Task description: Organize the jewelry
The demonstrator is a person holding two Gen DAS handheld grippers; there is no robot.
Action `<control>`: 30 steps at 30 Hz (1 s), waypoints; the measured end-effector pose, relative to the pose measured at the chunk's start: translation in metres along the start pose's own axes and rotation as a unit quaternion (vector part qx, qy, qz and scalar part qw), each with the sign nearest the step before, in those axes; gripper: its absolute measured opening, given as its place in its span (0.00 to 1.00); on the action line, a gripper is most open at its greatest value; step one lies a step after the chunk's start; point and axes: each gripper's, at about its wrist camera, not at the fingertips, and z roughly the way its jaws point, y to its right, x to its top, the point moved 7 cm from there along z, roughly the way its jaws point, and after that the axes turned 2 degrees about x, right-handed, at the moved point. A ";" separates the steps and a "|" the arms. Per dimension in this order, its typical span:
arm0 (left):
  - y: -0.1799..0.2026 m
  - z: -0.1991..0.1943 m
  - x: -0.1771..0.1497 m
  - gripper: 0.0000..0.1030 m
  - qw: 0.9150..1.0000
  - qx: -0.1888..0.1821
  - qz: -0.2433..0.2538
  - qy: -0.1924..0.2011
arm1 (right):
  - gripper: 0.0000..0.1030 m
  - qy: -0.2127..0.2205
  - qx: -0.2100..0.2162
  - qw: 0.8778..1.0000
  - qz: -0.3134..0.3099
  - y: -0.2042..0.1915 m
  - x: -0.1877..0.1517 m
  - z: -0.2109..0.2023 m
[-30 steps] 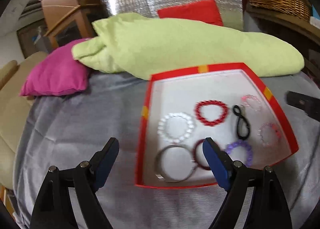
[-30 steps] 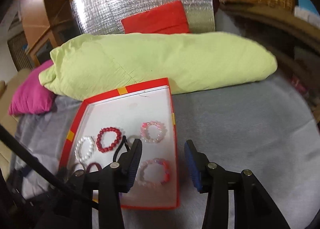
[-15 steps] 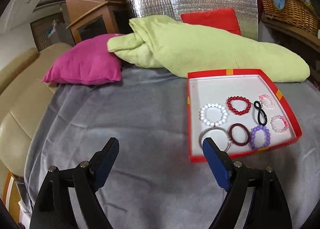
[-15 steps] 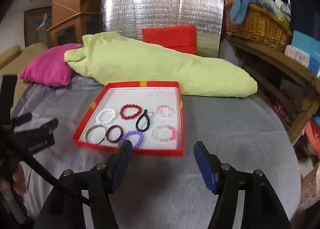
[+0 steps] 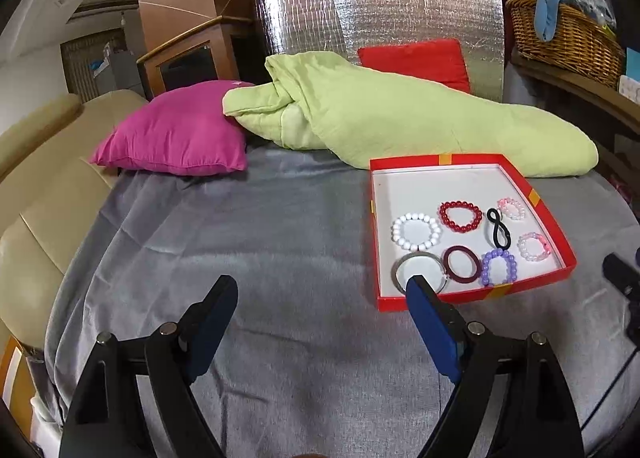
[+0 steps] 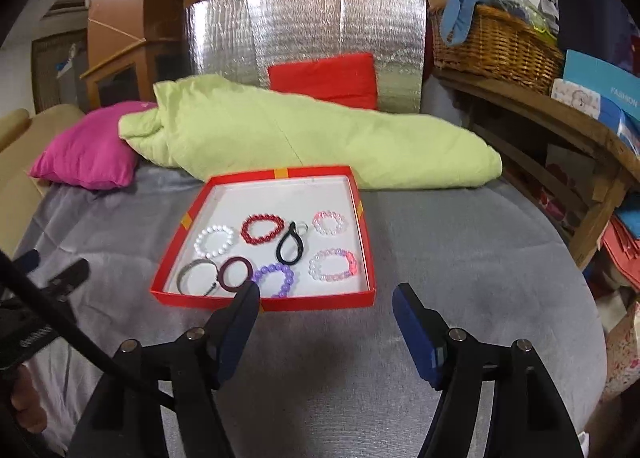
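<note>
A red box lid (image 5: 554, 225) (image 6: 366, 234) with a white floor lies on the grey cloth. It holds several bracelets: white beads (image 5: 416, 232) (image 6: 214, 240), red beads (image 5: 460, 216) (image 6: 262, 229), a dark maroon ring (image 5: 462, 262) (image 6: 236, 273), purple beads (image 5: 498, 266) (image 6: 276, 279), a silver bangle (image 5: 418, 272) (image 6: 198, 278), a black hair tie (image 5: 497, 234) (image 6: 289, 245) and two pink bead bracelets (image 5: 533, 246) (image 6: 334, 265). My left gripper (image 5: 322, 296) is open and empty, left of and nearer than the box. My right gripper (image 6: 326, 304) is open and empty, just in front of the box.
A lime green quilt (image 5: 400, 121) (image 6: 304, 137) lies behind the box, a magenta pillow (image 5: 176, 137) to its left. A red cushion (image 6: 324, 79) leans on silver foil. A wicker basket (image 6: 496, 41) stands on a wooden shelf at right. A beige sofa (image 5: 36, 177) is left.
Both grippers have pulled back and away from the box, which now looks smaller and farther. The right gripper has opened wider. The jewelry has not moved.
</note>
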 end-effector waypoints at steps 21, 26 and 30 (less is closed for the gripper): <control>0.013 0.000 0.004 0.84 1.000 -0.008 0.006 0.004 | 0.70 -0.009 -0.006 1.000 -0.025 -0.001 -0.004 0.007; 0.014 0.000 0.005 0.84 1.000 -0.006 0.007 0.005 | 0.70 -0.009 -0.006 1.000 -0.025 -0.001 -0.005 0.007; 0.014 -0.001 0.006 0.84 1.000 -0.006 0.007 0.006 | 0.70 -0.009 -0.006 1.000 -0.024 -0.001 -0.005 0.007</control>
